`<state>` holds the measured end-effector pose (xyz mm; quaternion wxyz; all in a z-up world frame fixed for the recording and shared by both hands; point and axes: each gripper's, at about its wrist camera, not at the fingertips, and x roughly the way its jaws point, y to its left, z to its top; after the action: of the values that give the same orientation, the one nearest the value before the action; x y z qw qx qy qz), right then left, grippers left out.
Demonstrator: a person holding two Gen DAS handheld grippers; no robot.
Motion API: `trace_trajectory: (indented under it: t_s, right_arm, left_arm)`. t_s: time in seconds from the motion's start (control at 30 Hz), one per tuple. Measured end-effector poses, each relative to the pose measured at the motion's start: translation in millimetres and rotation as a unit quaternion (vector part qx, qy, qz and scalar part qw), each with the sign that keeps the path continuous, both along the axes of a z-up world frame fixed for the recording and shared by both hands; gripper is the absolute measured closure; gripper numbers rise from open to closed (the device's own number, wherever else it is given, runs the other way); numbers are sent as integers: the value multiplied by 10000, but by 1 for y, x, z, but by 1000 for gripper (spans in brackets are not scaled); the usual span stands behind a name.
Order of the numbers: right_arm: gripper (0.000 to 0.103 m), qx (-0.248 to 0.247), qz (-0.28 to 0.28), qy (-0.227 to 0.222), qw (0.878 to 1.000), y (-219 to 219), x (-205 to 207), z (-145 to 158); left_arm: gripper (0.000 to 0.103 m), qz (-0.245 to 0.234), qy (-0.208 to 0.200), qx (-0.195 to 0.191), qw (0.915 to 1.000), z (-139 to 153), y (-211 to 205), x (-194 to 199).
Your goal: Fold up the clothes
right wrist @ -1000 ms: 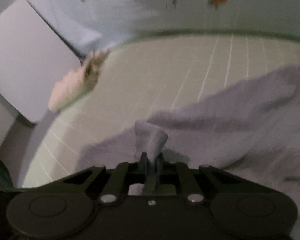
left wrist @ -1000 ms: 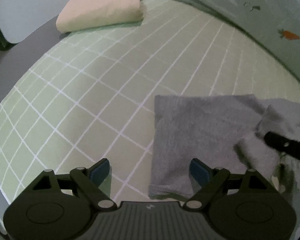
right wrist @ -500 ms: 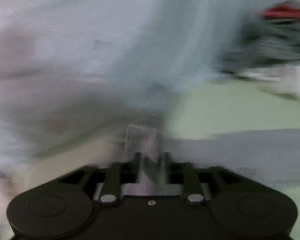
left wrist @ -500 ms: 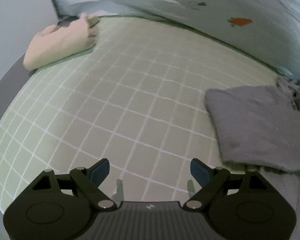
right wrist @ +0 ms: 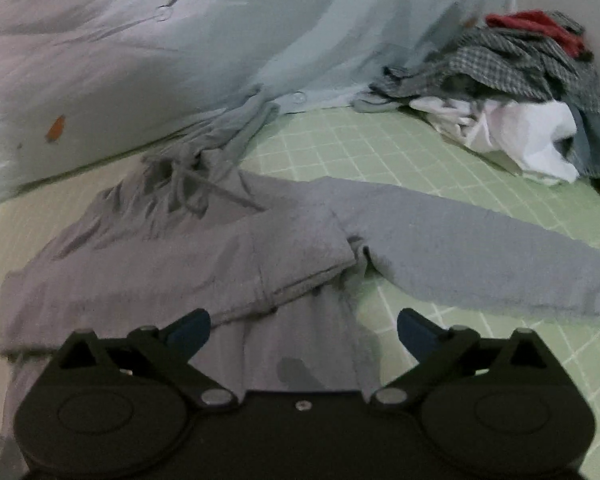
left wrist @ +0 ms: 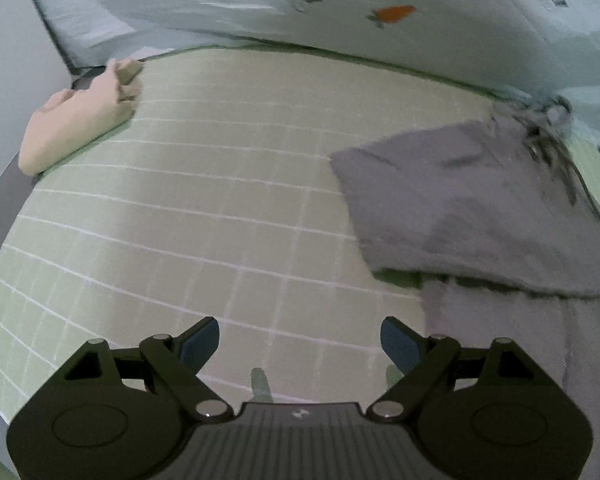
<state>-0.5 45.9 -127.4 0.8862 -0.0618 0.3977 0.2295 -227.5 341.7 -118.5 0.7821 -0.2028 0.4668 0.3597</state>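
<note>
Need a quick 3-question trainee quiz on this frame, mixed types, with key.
1. True or false: the right gripper is clamped on the grey garment.
2. Which item lies at the far left edge of the green checked sheet in the left wrist view? A) peach folded cloth B) red towel C) white sock
3. Fill in: the left gripper hangs over bare ____, jaws apart.

Key: 1 false, its jaws are open; 2 A; 3 sheet.
</note>
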Motion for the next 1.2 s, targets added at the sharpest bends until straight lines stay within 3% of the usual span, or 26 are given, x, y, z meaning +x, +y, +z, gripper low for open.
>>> trace_trajectory:
  t_s: [0.17,0.33,0.43,0.53,0.63,0.87,0.97,1.03,1.13,1.2]
  right_arm:
    - [1,-105,518,-197,9984,-17,12,10]
    - [5,88,598,-273,9978,-19,48,17]
    - [13,206,770,-150,9967,-6,64,9]
    - [17,195,946,-72,9953,10,75,-3]
    - [27,157,935,157,9954,19,91,-13]
    - [31,89,650,542,9964,30,125,-27]
    - [52,8,759,688,9947,36,132,-33]
    - [78,-90,905,699,9934,40,130,-35]
    - [89,31,1033,529,9932,40,126,-27]
    - [90,263,1047,318,9936,34,125,-13]
  left_arm:
    - [15,44,-325,131,9994,18,-28,25]
    - [9,37,-572,283,9980,31,-55,49]
    - [7,-163,-418,456,9980,25,-68,60]
    - [7,-213,-258,366,9988,11,-68,69]
    - [7,-280,-77,299,9991,0,-64,79]
    - [7,-377,376,122,9985,-26,-35,108]
    - [7,-349,612,66,9975,-39,-30,111]
    - [7,-313,744,57,9967,-46,-27,111]
    - [7,-221,915,96,9955,-53,-22,109]
    - [7,-92,988,113,9950,-56,-17,106]
